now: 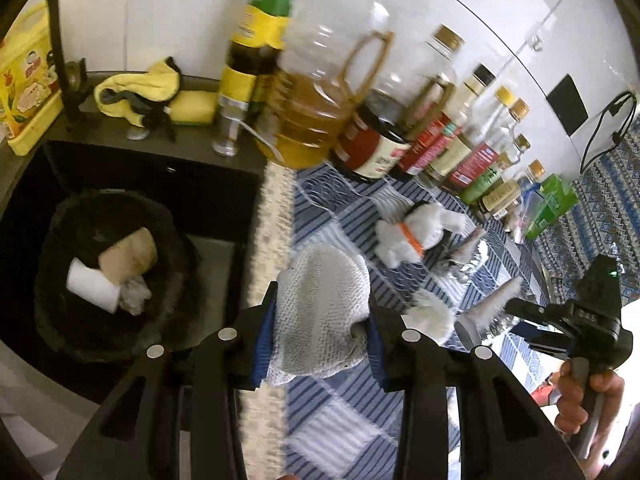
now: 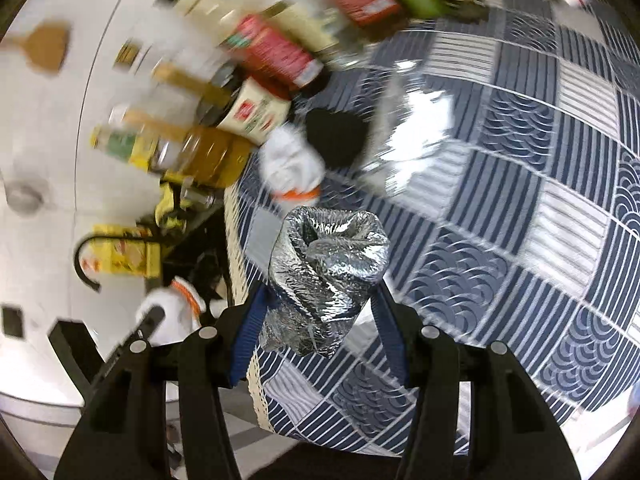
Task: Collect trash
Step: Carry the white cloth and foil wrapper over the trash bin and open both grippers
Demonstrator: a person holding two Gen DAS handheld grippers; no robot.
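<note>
Blue patterned tablecloth (image 2: 520, 184) covers the counter beside a dark sink (image 1: 224, 184).

This is a home kitchen. A dark sink (image 1: 120, 168) is set into the counter, with a black tap (image 1: 60, 52), a yellow cloth (image 1: 136, 88) and a yellow sponge (image 1: 194, 108) lying on the ledge behind it, and a black bin (image 1: 52, 280) with trash stands inside the sink. Beside the sink, a blue patterned cloth (image 2: 540, 200) covers the counter, and along the white wall (image 1: 180, 8) stands a row of cooking bottles (image 1: 472, 132), among them a big oil jug (image 1: 316, 100) and a dark sauce jar (image 1: 372, 148).
</note>
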